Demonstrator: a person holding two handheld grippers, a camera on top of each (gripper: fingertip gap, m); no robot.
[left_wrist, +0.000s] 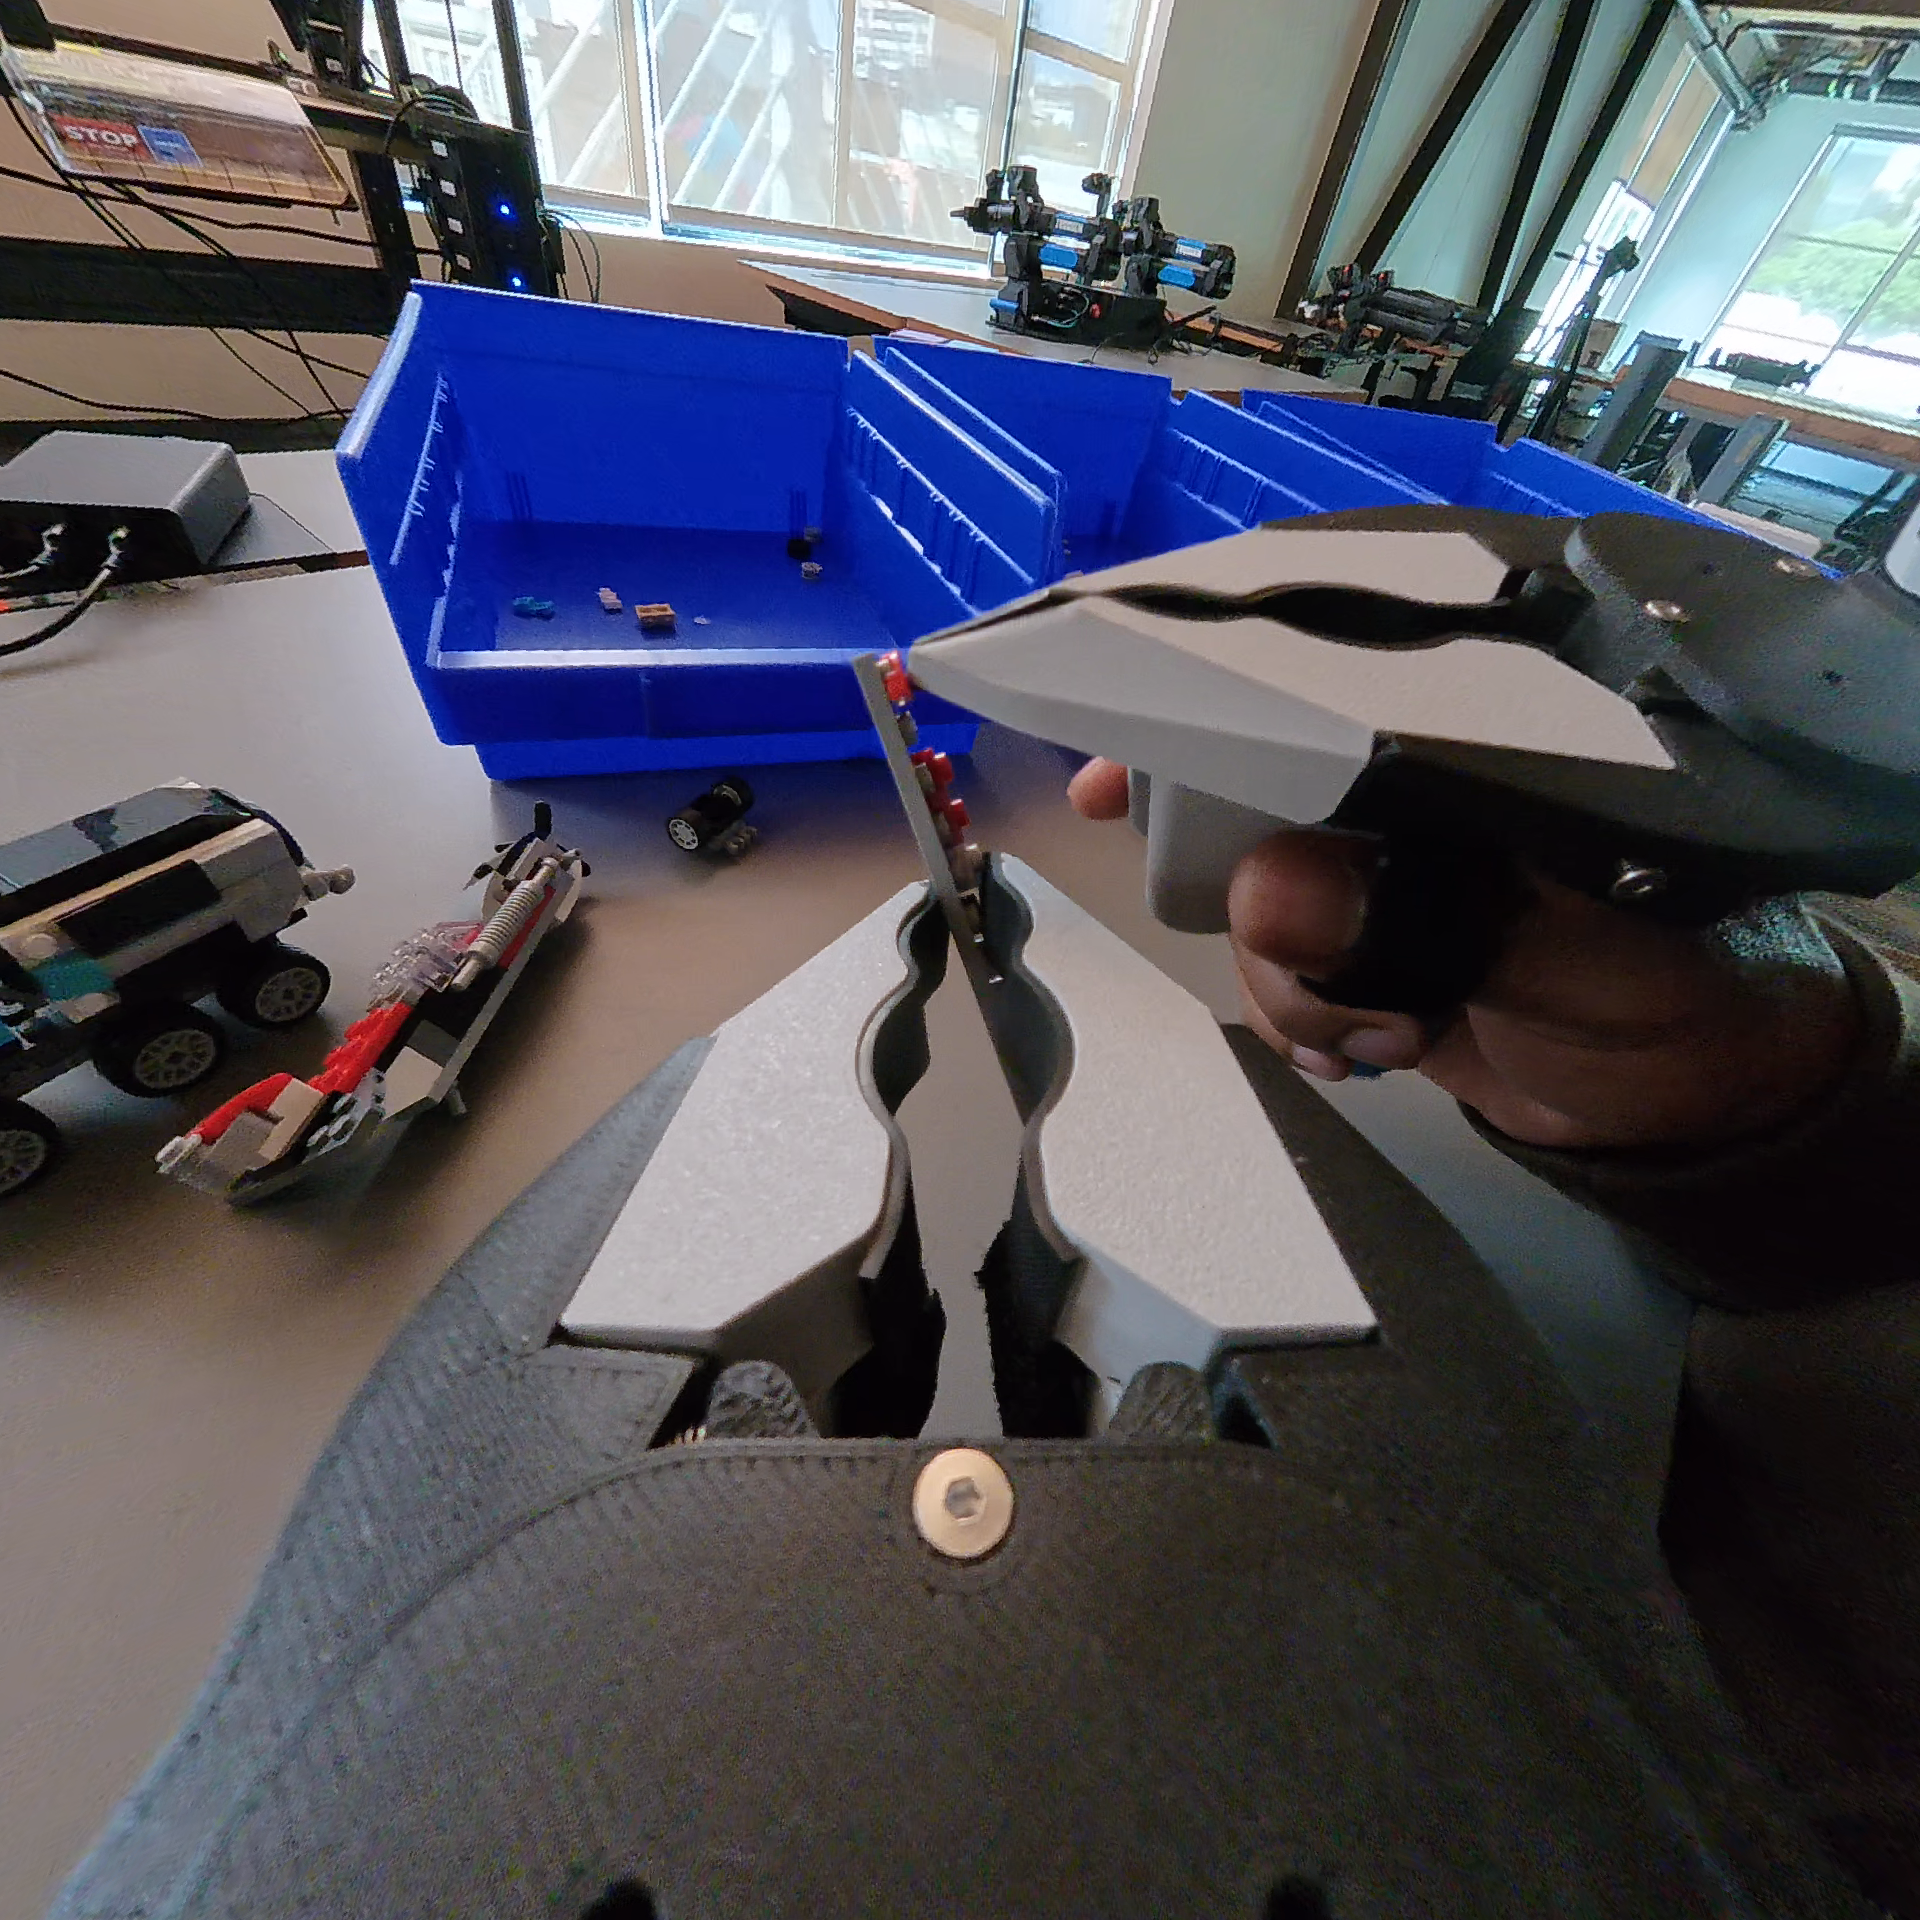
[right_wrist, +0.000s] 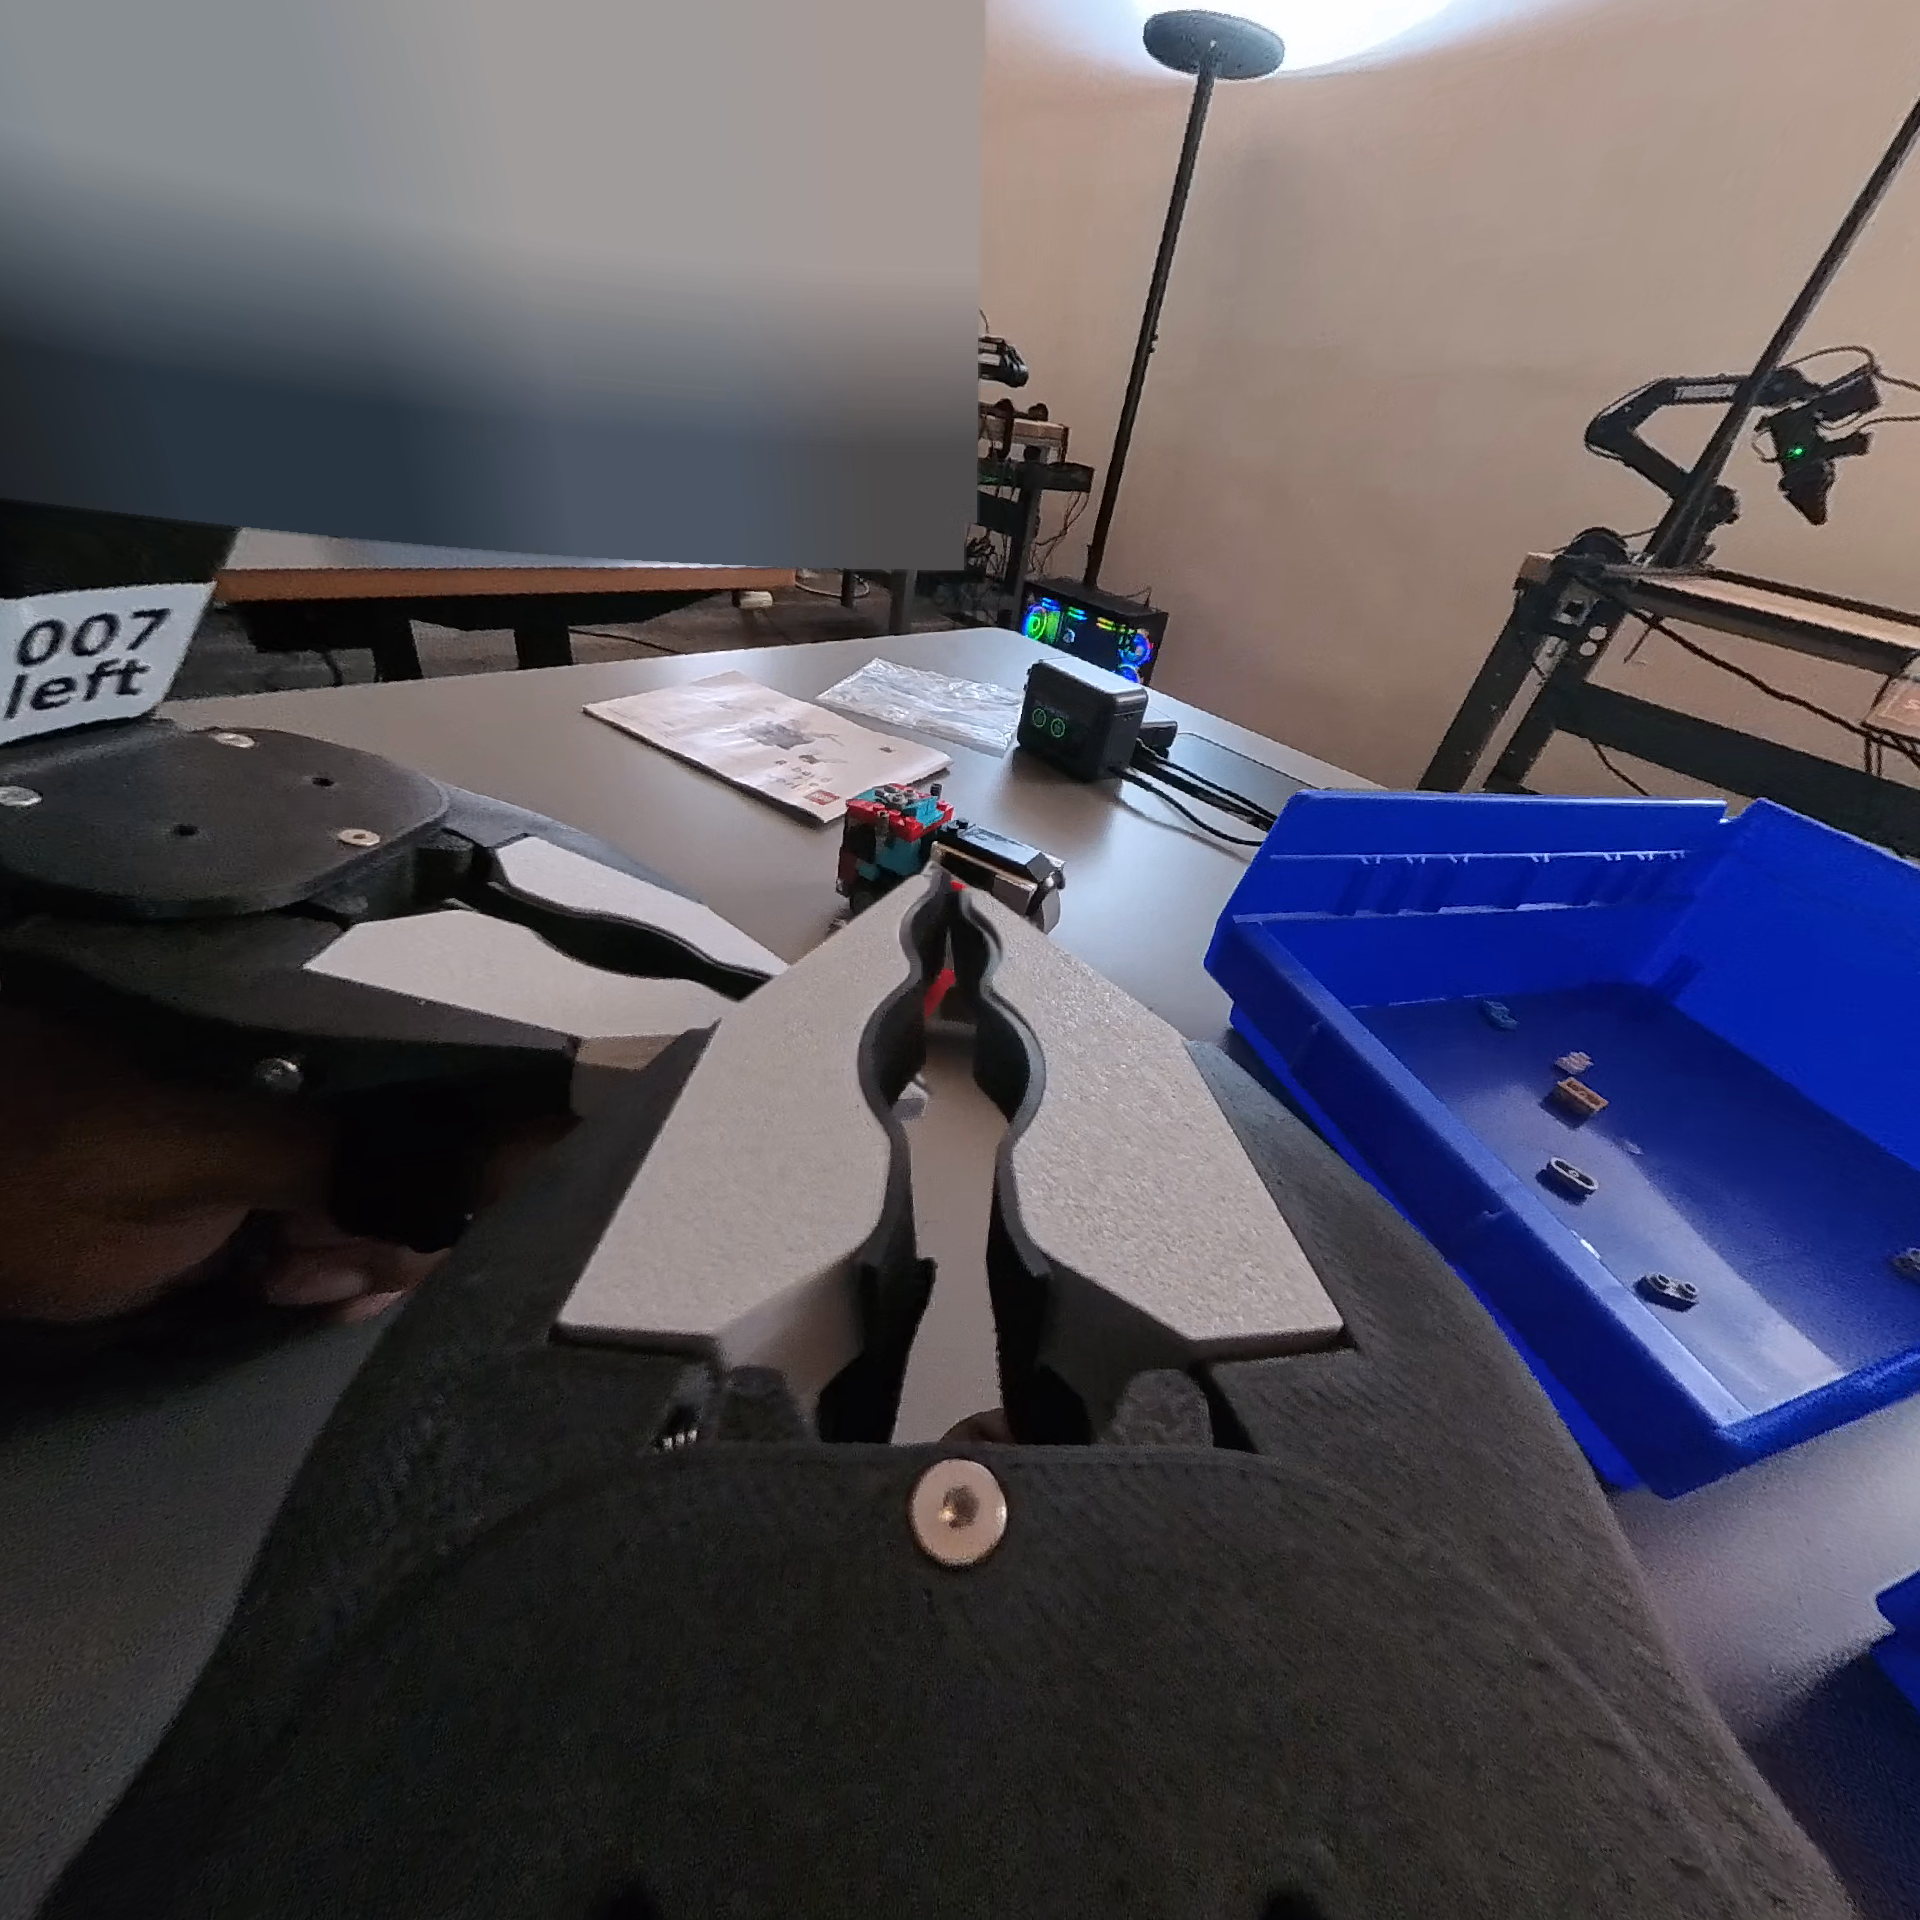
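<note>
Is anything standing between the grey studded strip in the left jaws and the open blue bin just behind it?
Nothing visible blocks that gap. The right gripper comes in from the side, its jaws at the grey strip's top end. A small wheel piece lies on the table left of it, before the blue bin.

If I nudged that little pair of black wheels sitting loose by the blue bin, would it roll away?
Probably. The wheel pair rests on its round tyres on the smooth table, so it looks apt to roll. It seems light, and its small grey fittings might snap off.
</note>
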